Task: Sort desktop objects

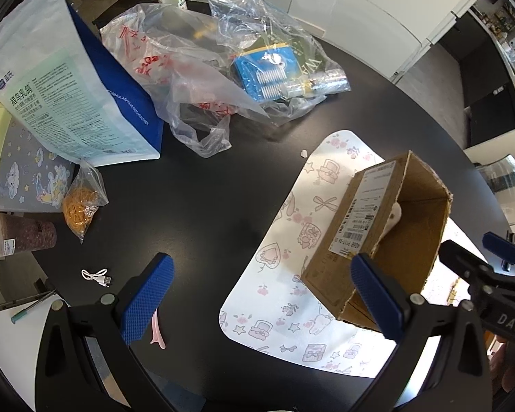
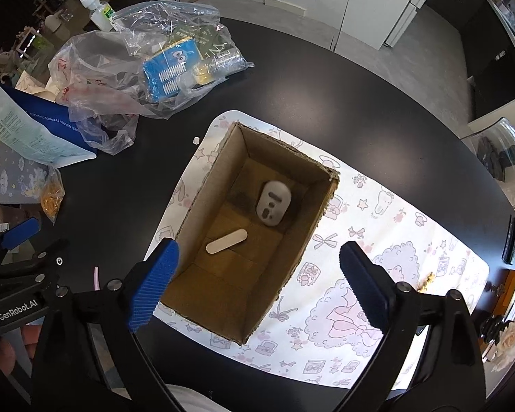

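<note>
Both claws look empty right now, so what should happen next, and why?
Probably the left claw should lower onto the pink hair clip lying on the black table by its left finger. It stands open and empty, while the cardboard box already holds a white device and a flat stick, so the clip seems the nearest loose item.

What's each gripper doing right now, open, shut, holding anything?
Left gripper: open, nothing between its fingers.
Right gripper: open and empty, over the cardboard box.
</note>
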Available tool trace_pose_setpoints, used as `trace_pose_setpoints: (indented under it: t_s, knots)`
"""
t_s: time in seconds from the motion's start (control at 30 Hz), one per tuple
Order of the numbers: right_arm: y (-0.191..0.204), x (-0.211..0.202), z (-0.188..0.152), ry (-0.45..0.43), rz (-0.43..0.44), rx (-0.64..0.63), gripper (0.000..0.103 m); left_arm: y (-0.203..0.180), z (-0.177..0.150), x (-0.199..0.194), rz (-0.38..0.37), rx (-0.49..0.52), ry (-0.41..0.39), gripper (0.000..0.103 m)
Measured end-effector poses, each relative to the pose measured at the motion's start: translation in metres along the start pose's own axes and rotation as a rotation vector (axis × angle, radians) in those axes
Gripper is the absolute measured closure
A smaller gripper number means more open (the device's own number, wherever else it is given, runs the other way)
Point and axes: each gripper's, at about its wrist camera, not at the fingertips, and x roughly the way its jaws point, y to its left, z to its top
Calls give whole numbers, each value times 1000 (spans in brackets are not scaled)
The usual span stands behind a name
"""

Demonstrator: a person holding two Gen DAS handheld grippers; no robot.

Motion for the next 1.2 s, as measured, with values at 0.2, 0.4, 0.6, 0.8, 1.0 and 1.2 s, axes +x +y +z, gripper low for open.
trace_pose_setpoints:
  t_s: [0.2,0.4,0.6,0.8,1.0,1.2]
  knots:
    - [-30,-22,-26,-37,-19,90,0,-20,-4,-3,-17,55,-6,0]
    - [-78,-50,-84,-71,-56,251,0,-59,-28,-12,-23,186,-26,0]
    - [-100,-53,-135,-98,-127,333,0,-82,-80,4,-110,244,14,0]
    - [-105,-54,-170,-88,-144,366,0,-91,-118,10,-131,308,67,0]
    - [-105,-60,-193,-79,-128,396,0,-105,-131,2,-131,343,69,0]
    - [-118,-73,-205,-100,-117,425,0,-121,-137,-14,-127,374,33,0]
